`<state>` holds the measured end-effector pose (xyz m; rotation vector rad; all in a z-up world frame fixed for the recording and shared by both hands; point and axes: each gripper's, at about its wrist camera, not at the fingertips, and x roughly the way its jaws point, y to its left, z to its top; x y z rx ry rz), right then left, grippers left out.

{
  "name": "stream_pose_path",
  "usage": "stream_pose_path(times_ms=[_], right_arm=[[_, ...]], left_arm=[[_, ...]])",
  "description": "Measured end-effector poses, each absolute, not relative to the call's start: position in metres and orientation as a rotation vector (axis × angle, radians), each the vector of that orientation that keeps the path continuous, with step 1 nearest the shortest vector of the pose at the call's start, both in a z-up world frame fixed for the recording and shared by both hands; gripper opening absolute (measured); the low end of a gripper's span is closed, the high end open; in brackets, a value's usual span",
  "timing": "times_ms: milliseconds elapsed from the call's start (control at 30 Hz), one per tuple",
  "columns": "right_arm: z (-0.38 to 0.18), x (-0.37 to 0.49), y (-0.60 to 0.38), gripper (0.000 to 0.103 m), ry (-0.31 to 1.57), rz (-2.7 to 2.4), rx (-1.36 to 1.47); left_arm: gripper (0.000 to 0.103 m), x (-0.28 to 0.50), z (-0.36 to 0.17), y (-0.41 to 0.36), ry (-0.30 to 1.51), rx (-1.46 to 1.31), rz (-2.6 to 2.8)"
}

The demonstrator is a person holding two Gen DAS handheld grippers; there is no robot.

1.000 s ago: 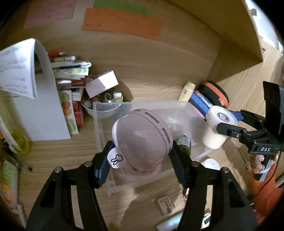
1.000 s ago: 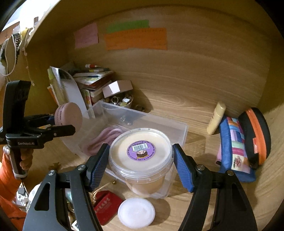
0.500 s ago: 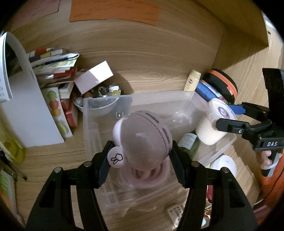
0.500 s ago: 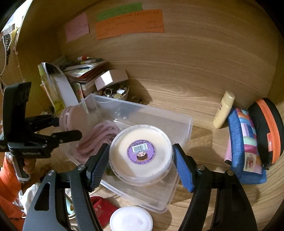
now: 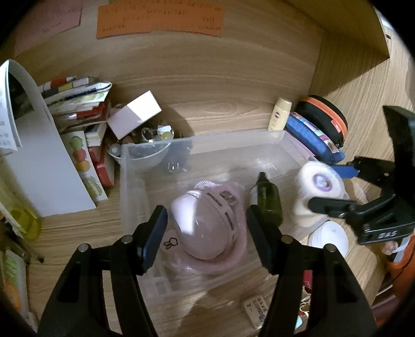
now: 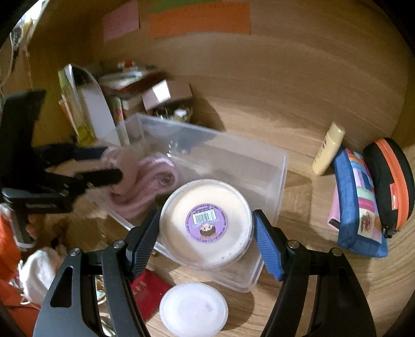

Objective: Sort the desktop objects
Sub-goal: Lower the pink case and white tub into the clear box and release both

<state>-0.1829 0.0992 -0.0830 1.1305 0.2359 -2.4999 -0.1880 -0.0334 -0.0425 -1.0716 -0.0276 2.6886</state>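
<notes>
- A wood-grain tabletop [image 5: 220, 103] runs back to a wooden wall carrying an orange paper note [image 5: 158, 18] and a pink one [image 6: 120, 20].
- The pink fan [image 5: 205, 225] is round and pale, with dark lettering along its rim; it lies in the clear plastic bin [image 5: 207, 137] on top of a coiled pink cord [image 5: 233, 259].
- The left hand-held gripper [image 5: 205, 233] hangs over the fan with its jaws apart, a gap showing on either side of the fan.
- A dark green bottle [image 5: 267, 199] lies in the bin just beside the fan.
- The right hand-held gripper [image 6: 206, 233] is clamped on a cream tub [image 6: 206, 224] with a purple barcode sticker, held above the bin's near corner.
- A loose white lid [image 6: 193, 309] rests on the tabletop just outside the bin.
- Behind the bin sit a small white box [image 5: 135, 114] and a bowl of trinkets [image 5: 145, 153], with stacked books [image 5: 75, 103] to the left.
- To the right lie a cream lotion bottle [image 6: 328, 147], a blue patchwork pouch [image 6: 360, 207] and a black-and-orange case [image 6: 389, 181].
</notes>
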Motion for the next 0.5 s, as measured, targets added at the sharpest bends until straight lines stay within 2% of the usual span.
stream_pose_path(times_ms=[167,300,400,500], right_arm=[[-0.082,-0.181,0.103,0.068,0.206,-2.507,1.118],[-0.069,-0.17,0.103,0.069,0.249,-2.547,1.044],[-0.064,-0.163,0.102,0.078,0.288,-2.579,1.014],[-0.061,-0.154,0.101,0.081,0.319,-2.602,0.992]], left_arm=[[0.071,-0.18,-0.036,-0.034,0.011,-1.039,2.724],[0.072,-0.175,-0.031,-0.034,0.031,-1.023,2.744],[0.074,-0.169,-0.025,-0.036,0.027,-1.002,2.763],[0.079,-0.161,-0.019,-0.038,0.024,-0.981,2.783]])
